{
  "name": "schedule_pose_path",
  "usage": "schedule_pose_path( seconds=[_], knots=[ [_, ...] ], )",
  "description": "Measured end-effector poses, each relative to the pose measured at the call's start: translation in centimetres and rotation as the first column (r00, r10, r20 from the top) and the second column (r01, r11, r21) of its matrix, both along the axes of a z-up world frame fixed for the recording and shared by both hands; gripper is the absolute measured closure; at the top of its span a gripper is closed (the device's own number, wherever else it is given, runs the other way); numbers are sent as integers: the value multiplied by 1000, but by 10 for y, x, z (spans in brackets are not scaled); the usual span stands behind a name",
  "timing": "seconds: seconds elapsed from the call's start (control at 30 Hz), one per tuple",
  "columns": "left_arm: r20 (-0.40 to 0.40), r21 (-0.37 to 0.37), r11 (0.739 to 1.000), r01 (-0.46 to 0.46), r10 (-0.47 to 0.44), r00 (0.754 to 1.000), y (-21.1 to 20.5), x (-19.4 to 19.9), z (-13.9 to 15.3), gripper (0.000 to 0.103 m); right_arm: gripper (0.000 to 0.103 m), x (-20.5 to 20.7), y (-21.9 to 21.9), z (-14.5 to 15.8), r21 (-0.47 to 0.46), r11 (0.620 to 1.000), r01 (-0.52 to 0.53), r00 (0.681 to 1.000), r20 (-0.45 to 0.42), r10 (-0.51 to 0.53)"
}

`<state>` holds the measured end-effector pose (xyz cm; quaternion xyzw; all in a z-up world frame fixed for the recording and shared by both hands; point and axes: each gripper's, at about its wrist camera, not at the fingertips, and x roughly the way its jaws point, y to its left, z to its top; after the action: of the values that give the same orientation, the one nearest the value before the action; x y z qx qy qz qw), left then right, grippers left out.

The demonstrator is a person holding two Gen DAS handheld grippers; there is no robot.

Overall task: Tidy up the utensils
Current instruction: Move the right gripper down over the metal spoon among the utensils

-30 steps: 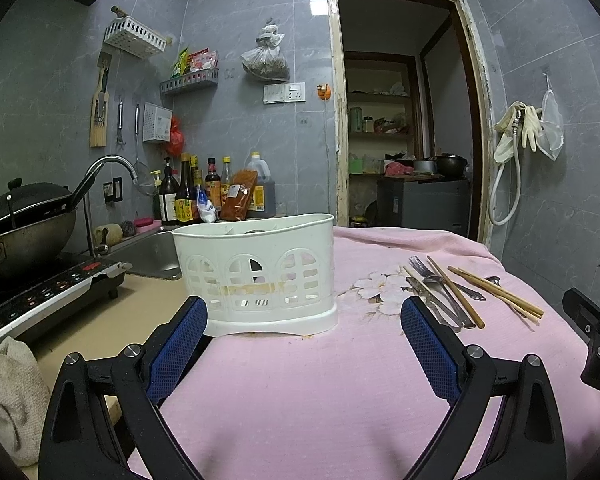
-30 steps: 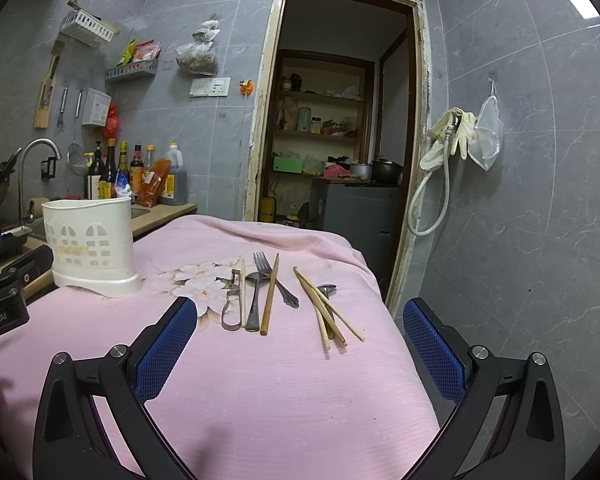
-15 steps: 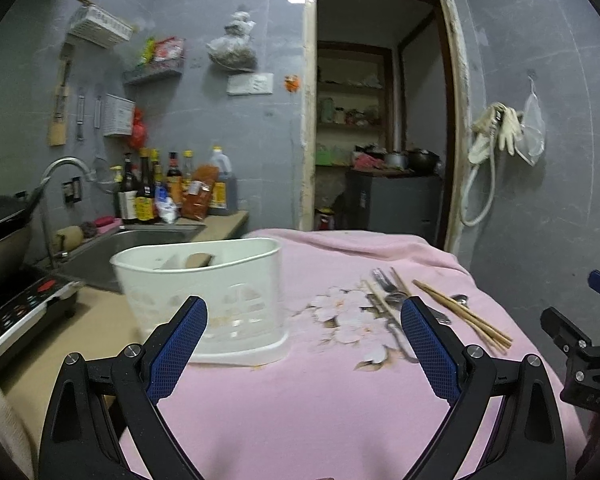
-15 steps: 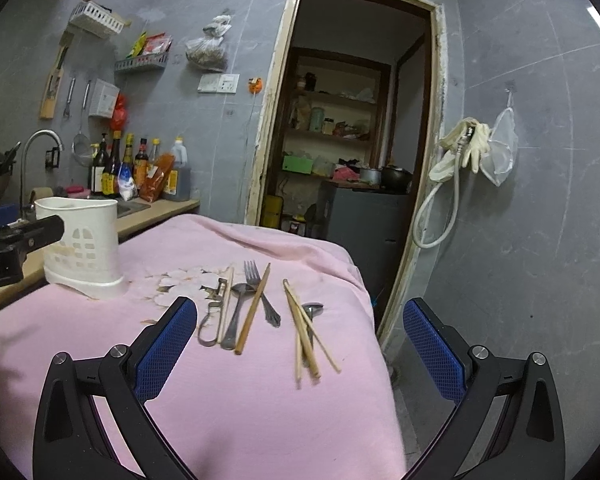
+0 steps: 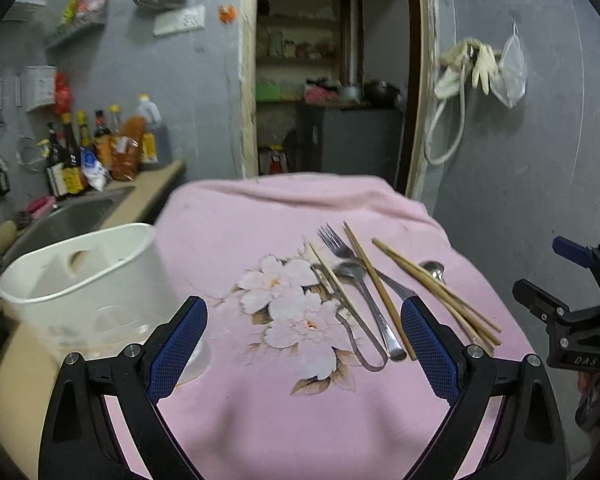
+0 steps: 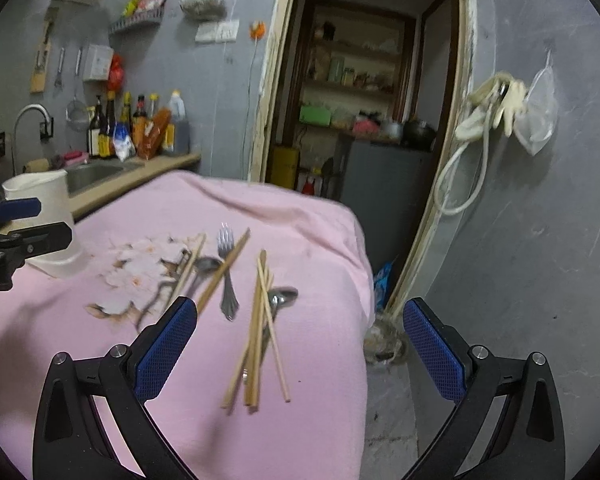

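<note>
Over the table's right edge I've swung both grippers from the caddy [image 5: 88, 292] toward the utensils: left gripper [image 5: 304, 336] and right gripper [image 6: 296, 344] gape empty above the chopsticks [image 6: 260, 332], ready for the first pick.

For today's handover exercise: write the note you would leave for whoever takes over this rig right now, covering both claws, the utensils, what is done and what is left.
Left claw: open, holding nothing, above the pink cloth.
Right claw: open, holding nothing, above the chopsticks.
White holder stands at the cloth's left edge; nothing shows in it.
On the cloth: fork, spoon, a second spoon under the chopstick bundle, loose chopsticks, a metal peeler-like tool.
Done: nothing moved to the holder yet.
Left: pick up each utensil and stand it in the holder.
</note>
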<state>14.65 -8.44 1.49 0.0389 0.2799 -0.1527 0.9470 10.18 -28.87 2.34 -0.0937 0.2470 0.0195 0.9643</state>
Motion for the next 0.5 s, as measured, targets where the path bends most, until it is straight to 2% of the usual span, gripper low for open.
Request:
schedule_pose_path(
  seconds=[0.07, 0.2, 0.37, 0.4, 0.5],
  knots=[
    [-36, 12, 1000, 19, -18, 999, -5, 15, -7, 8, 3, 12, -6, -4, 15, 1000, -19, 999, -37, 19],
    [-98, 27, 998, 61, -58, 994, -19, 38, -20, 10, 15, 35, -15, -12, 3, 999, -46, 993, -105, 46],
    [-190, 44, 996, 77, -67, 979, -31, 76, -37, 26, 38, 65, -22, -21, 5, 995, -99, 977, -187, 99],
    [-210, 43, 996, 76, -65, 976, -31, 82, -41, 33, 44, 71, -24, -23, 17, 994, -109, 973, -204, 110],
    [-295, 25, 997, 77, -66, 953, -35, 106, -54, 48, 51, 87, -28, -27, 48, 991, -124, 960, -246, 132]
  ],
)
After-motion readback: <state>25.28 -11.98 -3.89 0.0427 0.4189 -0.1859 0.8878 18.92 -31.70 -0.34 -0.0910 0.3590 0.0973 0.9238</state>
